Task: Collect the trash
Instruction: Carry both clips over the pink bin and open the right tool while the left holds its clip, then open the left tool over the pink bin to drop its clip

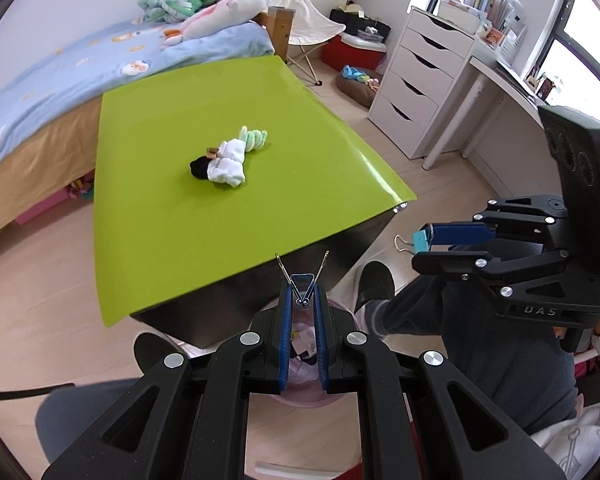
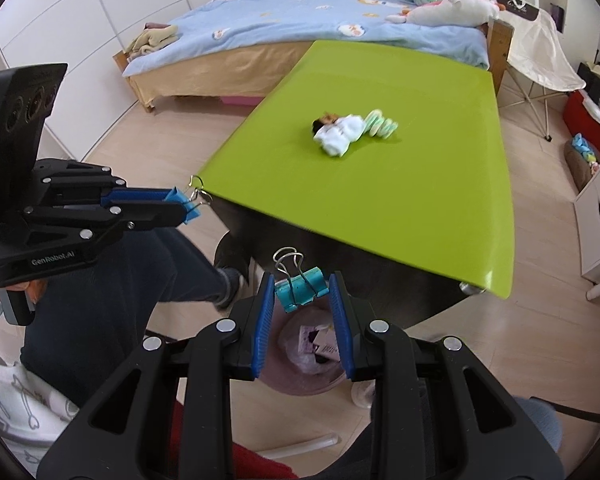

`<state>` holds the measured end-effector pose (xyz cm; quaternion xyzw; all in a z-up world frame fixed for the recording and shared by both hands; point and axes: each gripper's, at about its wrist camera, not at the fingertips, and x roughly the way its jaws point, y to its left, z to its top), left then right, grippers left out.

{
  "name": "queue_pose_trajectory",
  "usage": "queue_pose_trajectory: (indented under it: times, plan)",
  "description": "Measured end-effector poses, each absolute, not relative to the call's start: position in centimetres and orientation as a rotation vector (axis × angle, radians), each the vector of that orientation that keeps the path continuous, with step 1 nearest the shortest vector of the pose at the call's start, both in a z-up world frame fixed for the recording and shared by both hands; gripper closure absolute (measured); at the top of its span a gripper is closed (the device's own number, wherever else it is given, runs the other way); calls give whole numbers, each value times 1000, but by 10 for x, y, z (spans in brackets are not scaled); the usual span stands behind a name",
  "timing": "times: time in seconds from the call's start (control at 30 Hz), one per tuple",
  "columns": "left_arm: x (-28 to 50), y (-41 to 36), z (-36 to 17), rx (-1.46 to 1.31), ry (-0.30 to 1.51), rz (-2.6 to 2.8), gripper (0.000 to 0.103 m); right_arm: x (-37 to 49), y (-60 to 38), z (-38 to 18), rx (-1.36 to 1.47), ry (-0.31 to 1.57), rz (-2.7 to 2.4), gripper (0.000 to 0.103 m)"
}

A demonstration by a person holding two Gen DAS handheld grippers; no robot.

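Above a pink bin (image 2: 300, 376), each tool grips 1 binder clip: left (image 1: 302, 300) blue, right (image 2: 302, 288) teal.

A big green table (image 1: 204, 216) stands on a light wood floor (image 1: 36, 264). Near the middle of the table top lies a small pile of rolled socks: a white pair (image 1: 230, 164), a black one (image 1: 199, 168) touching it at 9 o'clock, and a pale green striped one (image 1: 254, 139) touching it at 1 o'clock. A small brown thing (image 1: 212, 153) sits on the pile
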<state>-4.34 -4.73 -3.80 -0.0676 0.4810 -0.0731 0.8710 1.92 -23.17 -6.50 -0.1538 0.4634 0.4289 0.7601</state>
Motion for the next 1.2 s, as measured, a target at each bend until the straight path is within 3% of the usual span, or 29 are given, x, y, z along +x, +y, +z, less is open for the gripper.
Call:
queue_pose_trajectory:
  times: [0.43, 0.47, 0.57, 0.7, 1.2]
  plan:
    - [-55, -46, -36, -151, 1000, -162, 93, 10, -227, -67, -336, 1031, 979, 74]
    - [-55, -46, -36, -152, 999, -164, 93, 12, -227, -68, -333, 1038, 978, 72]
    - [-55, -48, -36, -148, 999, -172, 93, 13, -230, -69, -317, 1036, 971, 42]
    - [-56, -50, -36, -146, 1003, -180, 93, 14, -236, -64, -275, 1026, 968, 12]
    - [-55, -68, -37, -123, 1021, -249, 89, 22, -262, -43, -202, 1038, 855, 5]
